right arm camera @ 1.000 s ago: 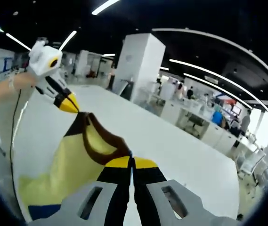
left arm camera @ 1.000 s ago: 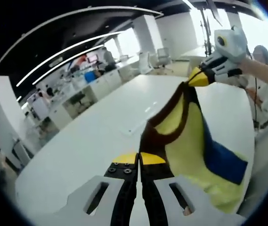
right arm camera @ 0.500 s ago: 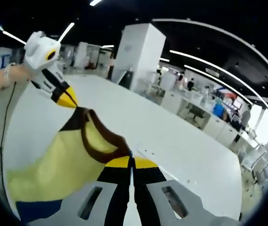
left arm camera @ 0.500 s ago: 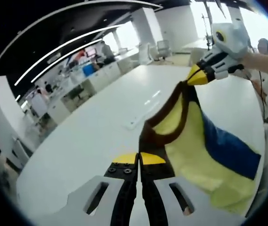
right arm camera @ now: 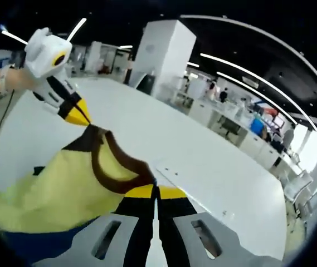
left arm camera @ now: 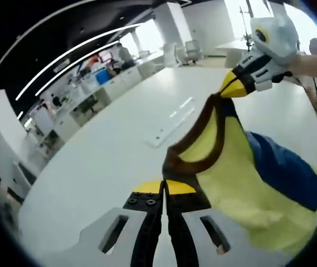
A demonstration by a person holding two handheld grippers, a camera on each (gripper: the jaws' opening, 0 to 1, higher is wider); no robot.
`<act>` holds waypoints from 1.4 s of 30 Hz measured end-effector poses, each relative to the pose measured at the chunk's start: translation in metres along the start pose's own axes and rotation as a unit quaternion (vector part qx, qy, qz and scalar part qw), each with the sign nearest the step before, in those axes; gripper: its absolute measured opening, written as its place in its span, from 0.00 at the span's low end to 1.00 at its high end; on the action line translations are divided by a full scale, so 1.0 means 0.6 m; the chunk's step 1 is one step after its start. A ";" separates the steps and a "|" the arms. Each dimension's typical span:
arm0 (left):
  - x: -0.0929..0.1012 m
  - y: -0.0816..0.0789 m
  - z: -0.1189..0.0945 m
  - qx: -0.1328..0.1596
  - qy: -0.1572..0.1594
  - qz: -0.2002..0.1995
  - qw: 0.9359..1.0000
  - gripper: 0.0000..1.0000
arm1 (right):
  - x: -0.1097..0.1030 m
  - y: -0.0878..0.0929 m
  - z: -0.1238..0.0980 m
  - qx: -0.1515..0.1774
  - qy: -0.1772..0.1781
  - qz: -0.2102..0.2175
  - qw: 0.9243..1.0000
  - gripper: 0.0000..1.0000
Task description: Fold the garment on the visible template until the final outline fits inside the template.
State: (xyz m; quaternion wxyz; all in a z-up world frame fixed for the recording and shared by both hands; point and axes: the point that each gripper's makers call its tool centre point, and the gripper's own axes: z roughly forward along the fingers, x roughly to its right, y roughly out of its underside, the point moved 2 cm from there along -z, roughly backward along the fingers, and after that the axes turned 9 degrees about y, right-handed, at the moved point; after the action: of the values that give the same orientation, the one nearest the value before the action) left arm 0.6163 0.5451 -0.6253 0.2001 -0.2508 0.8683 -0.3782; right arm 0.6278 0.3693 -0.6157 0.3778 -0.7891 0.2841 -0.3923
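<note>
White table (left arm camera: 102,161) — wide, bare of any template outline I can make out. Garment (left arm camera: 242,178), yellow with blue panel and brown collar — held aloft above the table, stretched by its shoulders. Left gripper (left arm camera: 164,186) and right gripper (right arm camera: 155,191) — each clamped on the collar edge. Step: spreading before laying flat; next, lower evenly. Hem cut off.

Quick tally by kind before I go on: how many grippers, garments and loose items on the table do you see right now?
Grippers: 2, the left gripper and the right gripper, each clamped on the collar.
Garments: 1, the yellow, brown and blue garment, held up between them.
Loose items on the white table: 1, a flat white strip.
Total: 4
</note>
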 end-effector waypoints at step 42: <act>-0.063 0.142 0.161 -0.121 -0.003 0.013 0.993 0.00 | -0.019 0.147 0.181 -0.099 -0.008 0.006 0.995 0.02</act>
State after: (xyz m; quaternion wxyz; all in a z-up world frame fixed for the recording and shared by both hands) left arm 0.6740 0.5638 -0.7449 0.1755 -0.2632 0.9104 -0.2666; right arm 0.6987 0.3697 -0.7367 0.3025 -0.8241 0.3230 -0.3535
